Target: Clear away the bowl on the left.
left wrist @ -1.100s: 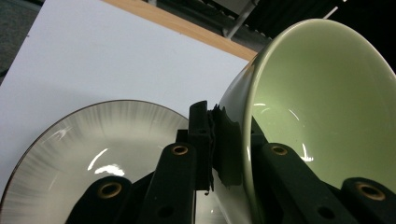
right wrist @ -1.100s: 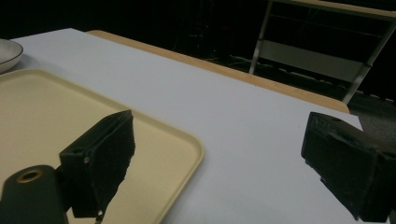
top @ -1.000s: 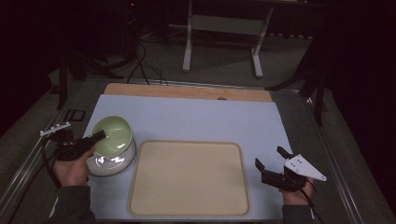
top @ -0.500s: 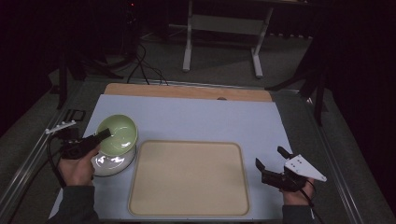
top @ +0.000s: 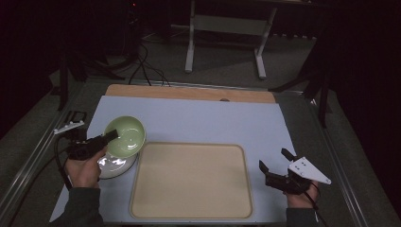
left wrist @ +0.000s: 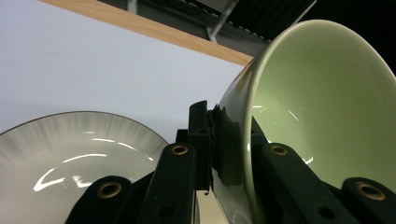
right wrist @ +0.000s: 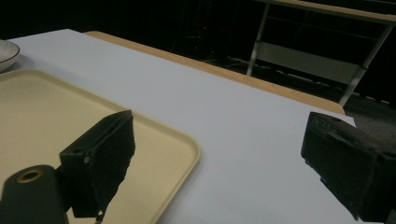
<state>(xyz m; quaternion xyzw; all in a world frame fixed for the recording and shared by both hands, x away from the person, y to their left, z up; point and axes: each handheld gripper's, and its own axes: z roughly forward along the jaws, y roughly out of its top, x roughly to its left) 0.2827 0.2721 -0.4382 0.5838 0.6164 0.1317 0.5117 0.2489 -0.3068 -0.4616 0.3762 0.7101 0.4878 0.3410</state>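
Observation:
My left gripper [top: 112, 136] is shut on the near rim of a pale green bowl [top: 125, 135] and holds it tilted just above a white plate [top: 113, 166] with a dark edge. In the left gripper view one jaw lies inside the bowl [left wrist: 322, 102] and the other outside its wall, with the plate [left wrist: 70, 149] below to the left. A cream tray [top: 189, 182] lies bare in the middle of the mat. My right gripper [top: 274, 161] rests at the tray's right side, open, with nothing between its jaws [right wrist: 224, 163].
A light blue mat [top: 213, 123] covers the table, with a wooden strip [top: 189, 93] along the far edge. Metal rails run down both table sides. A grey stand [top: 224, 23] is on the floor beyond. The plate's edge [right wrist: 7, 51] peeks in at the right gripper view's left.
The green bowl has tipped in the left gripper: its hollow, turned away before, now faces up and toward the camera, and it sits slightly farther from the plate. The right gripper has not moved.

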